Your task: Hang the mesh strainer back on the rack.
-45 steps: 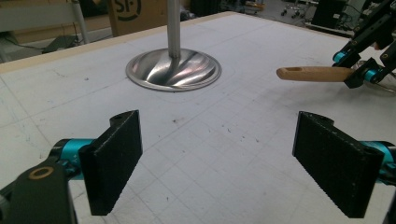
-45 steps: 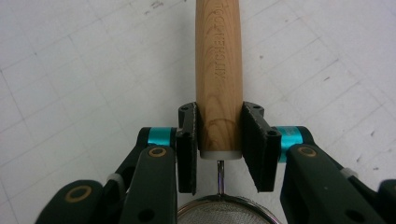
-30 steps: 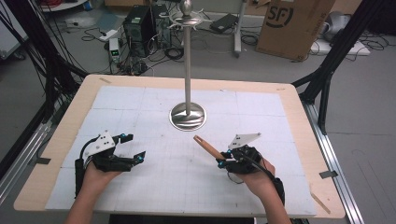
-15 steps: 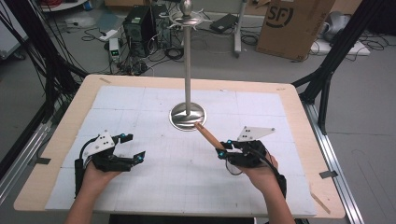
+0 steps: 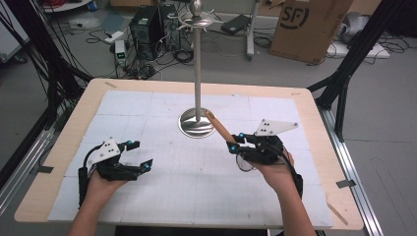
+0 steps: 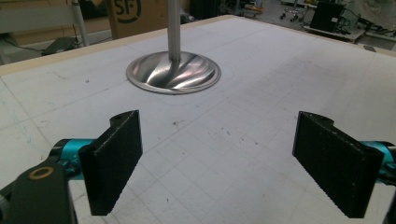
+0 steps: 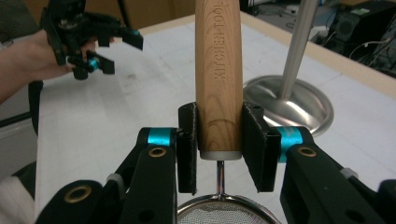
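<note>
My right gripper is shut on the wooden handle of a small kitchen strainer; its wire mesh bowl hangs just under the jaws. In the high view the handle points up and left toward the metal stand, whose round base sits mid-table. My left gripper rests low over the white mat at the left, jaws wide open with nothing between them. The stand's base lies ahead of it.
The stand carries small hooks at its top. The white gridded mat covers the wooden table. Cardboard boxes, cables and equipment lie on the floor beyond the far edge.
My right hand has lifted the strainer off the mat and carried it toward the stand's base. The left hand has stayed where it was.
</note>
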